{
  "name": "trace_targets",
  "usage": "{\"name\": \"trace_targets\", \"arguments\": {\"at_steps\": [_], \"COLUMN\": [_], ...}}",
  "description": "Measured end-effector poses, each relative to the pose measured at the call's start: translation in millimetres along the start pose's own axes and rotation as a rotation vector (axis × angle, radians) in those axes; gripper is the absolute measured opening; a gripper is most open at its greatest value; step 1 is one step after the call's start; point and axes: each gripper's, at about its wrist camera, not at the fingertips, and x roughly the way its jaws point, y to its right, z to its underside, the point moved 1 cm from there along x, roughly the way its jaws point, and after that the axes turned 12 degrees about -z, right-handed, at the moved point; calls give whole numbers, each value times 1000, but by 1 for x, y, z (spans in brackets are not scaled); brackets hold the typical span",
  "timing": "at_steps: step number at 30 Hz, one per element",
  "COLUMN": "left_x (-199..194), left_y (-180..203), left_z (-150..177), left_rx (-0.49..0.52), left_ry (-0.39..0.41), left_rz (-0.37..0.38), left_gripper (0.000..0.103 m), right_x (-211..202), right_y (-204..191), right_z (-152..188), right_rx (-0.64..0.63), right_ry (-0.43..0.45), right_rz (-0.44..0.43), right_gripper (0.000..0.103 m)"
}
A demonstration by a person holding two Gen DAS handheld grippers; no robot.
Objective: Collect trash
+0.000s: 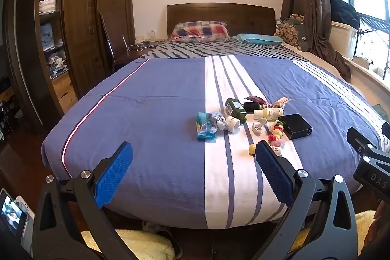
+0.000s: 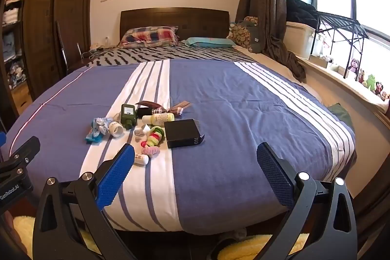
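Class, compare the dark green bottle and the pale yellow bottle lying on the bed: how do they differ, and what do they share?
The dark green bottle is boxy and flat-sided with a pale square label; the pale yellow bottle is rounder, its label printed with small text. The dark green bottle's neck points toward the foot of the bed, while the pale yellow bottle lies crosswise. Both lie on their sides on the bedspread's white stripe.

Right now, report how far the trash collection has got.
Nothing looks collected. The black box, green bottle, pale bottle and blue wrapper still lie on the bed. Left tool and right tool are open, empty. Everything remains.
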Motion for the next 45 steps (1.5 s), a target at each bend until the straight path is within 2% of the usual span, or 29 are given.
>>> {"name": "trace_targets", "arguments": {"at_steps": [10, 45], "left_x": [0, -9], "left_y": [-2, 3], "left_z": [-1, -2], "left_rx": [4, 11], "left_ry": [2, 18], "left_rz": [3, -9], "left_gripper": [95, 95], "right_x": [7, -6], "right_y": [-3, -7], "right_z": [1, 1], "right_rx": [-10, -20], "right_ry": [-4, 21], "right_rz": [1, -29], "right_gripper": [100, 100]}}
